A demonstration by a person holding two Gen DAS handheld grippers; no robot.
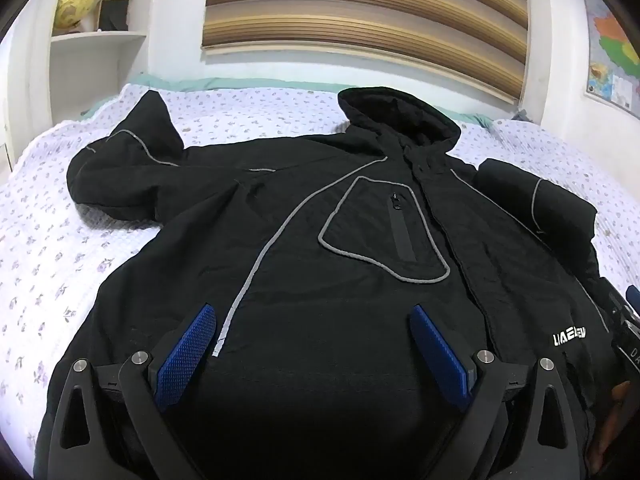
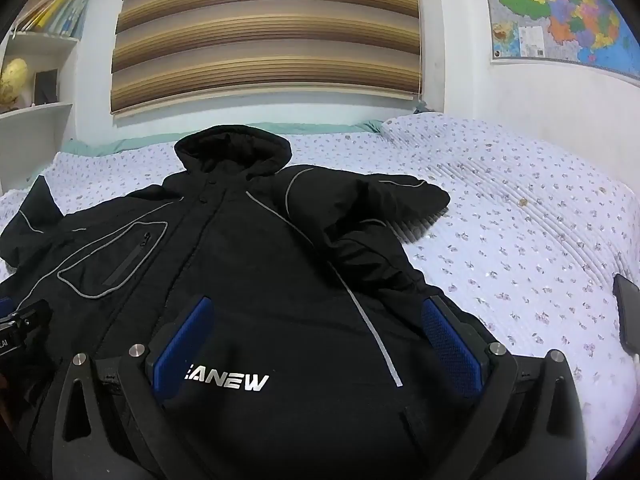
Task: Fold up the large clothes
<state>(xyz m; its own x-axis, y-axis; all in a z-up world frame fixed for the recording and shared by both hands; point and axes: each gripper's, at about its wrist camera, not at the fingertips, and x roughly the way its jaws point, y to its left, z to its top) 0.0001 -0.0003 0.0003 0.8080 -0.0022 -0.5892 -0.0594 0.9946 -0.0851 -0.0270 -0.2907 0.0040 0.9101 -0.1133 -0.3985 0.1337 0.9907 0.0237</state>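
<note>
A large black hooded jacket [image 1: 360, 240] with grey piping and a zipped chest pocket [image 1: 384, 224] lies front up on the bed, hood toward the wall. Its left sleeve [image 1: 120, 172] is bent outward. In the right wrist view the jacket [image 2: 260, 260] shows white lettering [image 2: 228, 382], and its other sleeve [image 2: 380, 200] is bent across the cover. My left gripper [image 1: 312, 312] stands open over the lower left front. My right gripper [image 2: 316, 304] stands open over the lower right front. Neither pair of blue pads presses on any fabric.
The bed has a white floral cover [image 2: 520, 220], with bare stretches on both sides of the jacket. A dark phone-like slab [image 2: 628, 312] lies at the right edge. Behind stand a striped blind [image 1: 360, 12], a shelf with a globe [image 1: 76, 4] and a wall map [image 2: 560, 8].
</note>
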